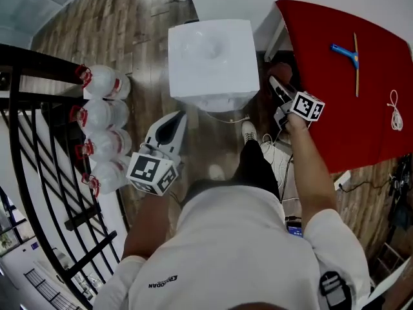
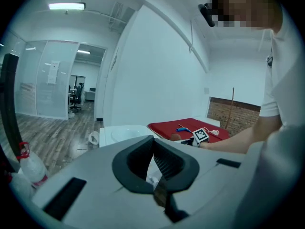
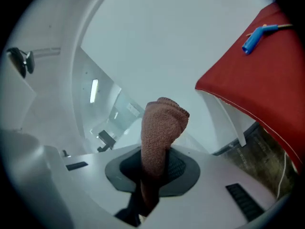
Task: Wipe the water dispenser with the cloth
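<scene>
Floor [image 1: 135, 24]: wood planks. Red counter [image 1: 361, 128] at right, carrying a blue-handled tool [image 1: 344, 53], a thin stick [image 1: 355, 63] and a white cable [image 1: 395, 112]. Black railing [image 1: 39, 141] at left, with a row of red-capped water bottles [image 1: 102, 82] just beside it. Water dispenser [image 1: 210, 60]: white, on the floor between the bottles and the counter, top face toward the head camera.

Right gripper [image 1: 276, 86]: in the gap between the dispenser's right side and the counter edge. Fingers pinching the cloth [image 3: 161, 128], a pinkish-brown knit that stands up from them as a folded wad.

Left gripper [image 1: 173, 120]: on the near side of the dispenser, apart from it. Fingers pressed together, nothing between them.

View differences:
- Only the left gripper view shows the room: glass partition [image 2: 52, 85] with office chairs beyond, ceiling strip light [image 2: 66, 6], brick wall [image 2: 236, 111] at far right.
- Only the right gripper view shows the cloth plainly, with a glossy white face close ahead of it carrying reflected lights. Contact between cloth and that face cannot be told.
- Only the head view shows the railing and the full bottle row
</scene>
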